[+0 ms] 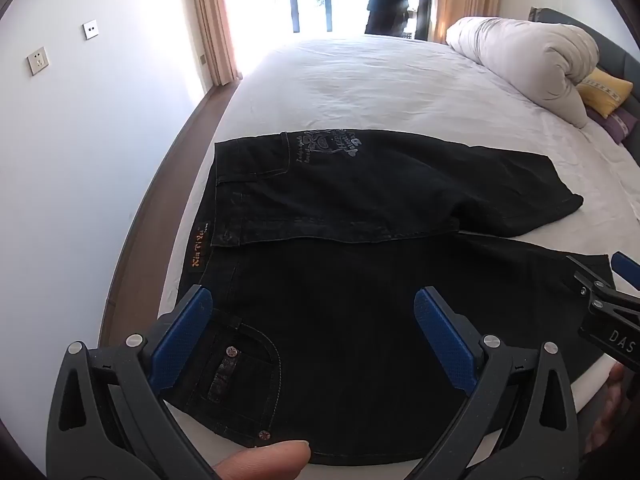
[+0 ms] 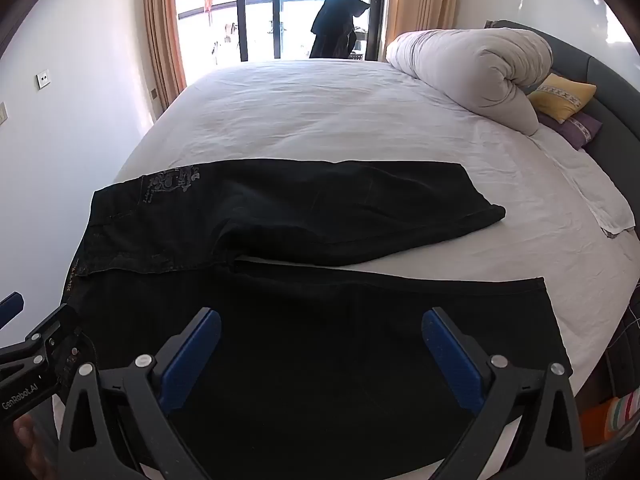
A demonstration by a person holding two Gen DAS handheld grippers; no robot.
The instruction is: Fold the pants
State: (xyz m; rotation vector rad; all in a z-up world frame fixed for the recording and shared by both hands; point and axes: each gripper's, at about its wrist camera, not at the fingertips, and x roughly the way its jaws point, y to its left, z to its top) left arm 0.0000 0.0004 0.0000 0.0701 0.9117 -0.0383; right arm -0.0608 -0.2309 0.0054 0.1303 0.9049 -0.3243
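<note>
**Pants lie flat, both claws ready over the near leg**

Pants [image 1: 360, 208] are spread across the near edge of the bed [image 1: 360, 80], waistband to my left, both legs running right and slightly parted. My left gripper [image 1: 312, 332] hangs over the front pocket with its jaws wide apart and nothing between them; my right gripper [image 2: 320, 352] hangs just as wide and empty over the near leg towards its hem. As I judge it, the first fold is leg over leg. To do it well, I should pinch the near outer seam at waist and hem together, lift evenly, and lay it onto the far leg, edges matching.
</note>
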